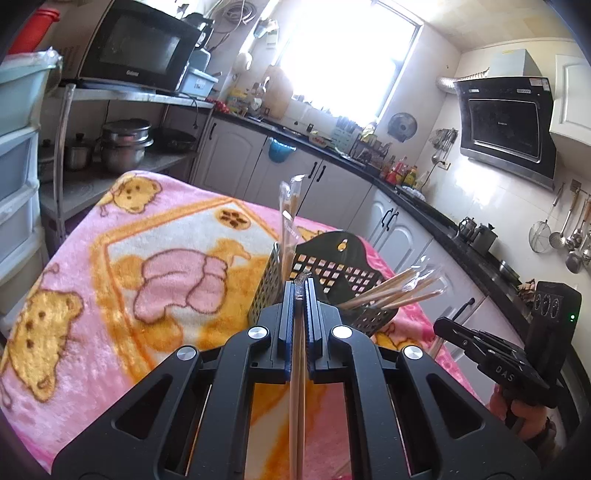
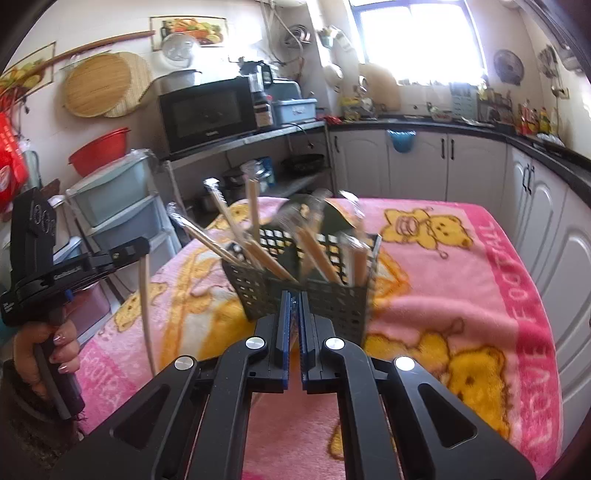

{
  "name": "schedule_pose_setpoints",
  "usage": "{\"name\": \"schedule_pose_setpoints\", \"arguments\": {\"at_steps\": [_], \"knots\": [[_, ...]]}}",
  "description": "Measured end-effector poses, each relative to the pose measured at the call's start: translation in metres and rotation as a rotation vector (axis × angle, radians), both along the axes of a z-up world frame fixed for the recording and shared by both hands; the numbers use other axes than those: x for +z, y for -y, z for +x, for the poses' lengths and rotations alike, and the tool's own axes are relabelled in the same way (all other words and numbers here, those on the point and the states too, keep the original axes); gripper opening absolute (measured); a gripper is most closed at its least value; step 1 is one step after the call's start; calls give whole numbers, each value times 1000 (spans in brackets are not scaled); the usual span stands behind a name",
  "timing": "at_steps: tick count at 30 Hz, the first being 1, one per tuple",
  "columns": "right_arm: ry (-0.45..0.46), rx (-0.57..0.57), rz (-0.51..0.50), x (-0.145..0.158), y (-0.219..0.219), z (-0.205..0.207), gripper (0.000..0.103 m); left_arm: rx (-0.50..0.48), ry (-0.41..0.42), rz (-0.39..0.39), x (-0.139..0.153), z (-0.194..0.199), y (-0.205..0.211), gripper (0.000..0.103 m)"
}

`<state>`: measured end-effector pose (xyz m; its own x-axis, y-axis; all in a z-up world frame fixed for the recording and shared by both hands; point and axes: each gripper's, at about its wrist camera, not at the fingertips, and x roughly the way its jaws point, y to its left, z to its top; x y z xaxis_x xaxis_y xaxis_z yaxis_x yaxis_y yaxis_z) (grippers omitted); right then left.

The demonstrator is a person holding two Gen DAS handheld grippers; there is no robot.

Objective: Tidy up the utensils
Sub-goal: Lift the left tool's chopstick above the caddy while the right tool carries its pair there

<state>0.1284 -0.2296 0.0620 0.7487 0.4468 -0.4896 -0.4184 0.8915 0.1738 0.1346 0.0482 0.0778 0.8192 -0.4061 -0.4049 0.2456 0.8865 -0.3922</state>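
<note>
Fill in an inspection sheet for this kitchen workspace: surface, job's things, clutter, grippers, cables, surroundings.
Surface: pink teddy-bear blanket covering the table.
Job's things: black mesh basket upright on the blanket, holding several wrapped chopsticks that lean outward.
Clutter: nothing seen on the blanket besides the basket.
Grippers: left gripper shut on a wrapped chopstick pair that points up. Right gripper shut, seemingly on a second wrapped pair hanging below its tip.
Cables: coiled cable high on the wall; cord hanging under the microwave shelf.
Surroundings: microwave, range hood, white cabinets, bright window.
</note>
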Motion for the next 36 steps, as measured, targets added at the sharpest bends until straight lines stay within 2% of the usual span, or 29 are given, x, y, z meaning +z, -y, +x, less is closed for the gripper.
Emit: {"name": "schedule_pose_setpoints", "arguments": {"at_steps": [11,21,36], "knots": [[86,75,-11,33,-19,-12,4,-7,72,17,25,-4,6,3],[157,96,2,58,-23,-17,4,-31,125,34,43,-2,17,3],[308,125,50,115,-31,-21,4,-61,257,57,93,4,33,3]]}}
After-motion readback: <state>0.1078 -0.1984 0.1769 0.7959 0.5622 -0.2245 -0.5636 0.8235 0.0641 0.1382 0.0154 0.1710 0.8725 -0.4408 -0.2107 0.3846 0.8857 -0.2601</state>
